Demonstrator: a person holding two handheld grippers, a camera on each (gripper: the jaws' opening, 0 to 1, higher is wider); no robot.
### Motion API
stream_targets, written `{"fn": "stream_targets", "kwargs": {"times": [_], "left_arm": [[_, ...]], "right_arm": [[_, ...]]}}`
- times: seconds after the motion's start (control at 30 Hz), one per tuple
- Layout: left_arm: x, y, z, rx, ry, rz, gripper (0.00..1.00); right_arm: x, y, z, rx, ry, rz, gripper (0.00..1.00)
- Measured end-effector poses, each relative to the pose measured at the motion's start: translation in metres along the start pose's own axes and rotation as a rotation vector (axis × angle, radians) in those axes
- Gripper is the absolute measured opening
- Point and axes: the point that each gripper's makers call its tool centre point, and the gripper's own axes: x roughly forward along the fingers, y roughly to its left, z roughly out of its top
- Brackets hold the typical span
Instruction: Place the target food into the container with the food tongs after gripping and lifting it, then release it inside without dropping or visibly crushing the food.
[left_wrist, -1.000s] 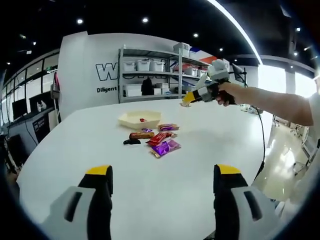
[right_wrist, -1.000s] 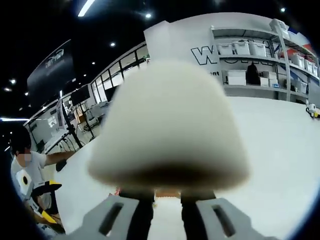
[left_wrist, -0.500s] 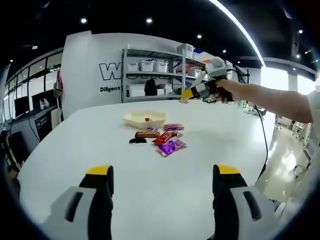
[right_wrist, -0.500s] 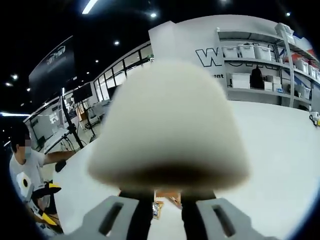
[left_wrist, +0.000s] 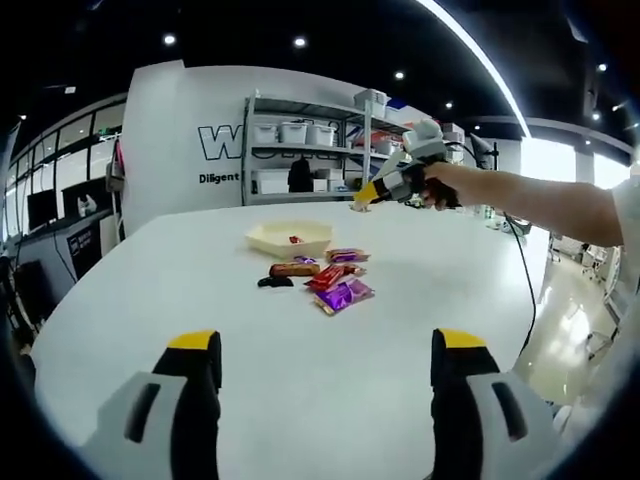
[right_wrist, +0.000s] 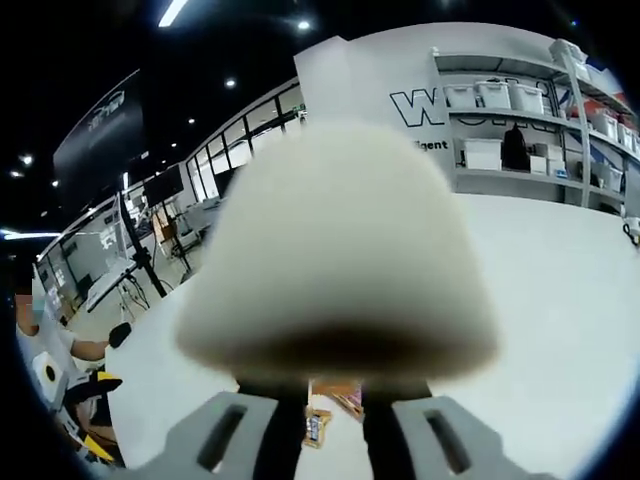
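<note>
We see the target food, a pale dome-shaped bun (right_wrist: 338, 265), pinched at its underside by the right gripper (right_wrist: 335, 395), whose dark fingers (right_wrist: 280, 425) close on it from both sides; its rounded top points away from the camera and upward in the right gripper view, and we cannot make out a long axis because it sits so close and blurred. In the left gripper view the same gripper (left_wrist: 400, 180) is raised high above the white tabletop (left_wrist: 150, 300) on a person's outstretched arm (left_wrist: 540, 200), the bun too small to tell there. Below it lie a shallow cream hexagonal tray (left_wrist: 290, 238), wrapped snack bars (left_wrist: 335, 285) just beside it and a small black object (left_wrist: 270, 282). The left gripper (left_wrist: 325, 375) hovers low, its yellow-tipped fingers spread wide apart, grasping nothing.
</note>
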Motion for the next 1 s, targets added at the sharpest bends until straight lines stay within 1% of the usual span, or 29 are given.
{"fn": "stream_targets", "kwargs": {"times": [0.13, 0.27, 0.37, 0.47, 0.63, 0.8, 1.0], "left_arm": [[0.001, 0.000, 0.000, 0.001, -0.005, -0.004, 0.87], [0.004, 0.009, -0.004, -0.009, 0.004, 0.006, 0.88], [0.004, 0.011, -0.005, -0.013, 0.005, 0.008, 0.89], [0.006, 0.013, -0.004, -0.011, 0.003, 0.012, 0.92], [0.009, 0.010, -0.003, 0.004, -0.004, -0.002, 0.95], [0.012, 0.010, -0.001, 0.023, -0.028, -0.007, 0.99], [0.017, 0.007, 0.001, 0.040, -0.054, -0.029, 0.99]], "right_arm": [[0.007, -0.001, 0.001, -0.003, 0.005, -0.001, 0.13], [0.016, 0.001, -0.001, -0.005, 0.015, 0.006, 0.13], [0.021, 0.003, -0.001, -0.009, 0.018, 0.011, 0.13], [0.027, 0.005, 0.001, -0.013, 0.020, 0.015, 0.13], [0.034, 0.005, 0.002, -0.013, 0.020, 0.017, 0.13], [0.044, 0.004, 0.000, -0.024, 0.033, 0.014, 0.13], [0.056, -0.001, -0.001, -0.019, 0.040, 0.011, 0.13]]}}
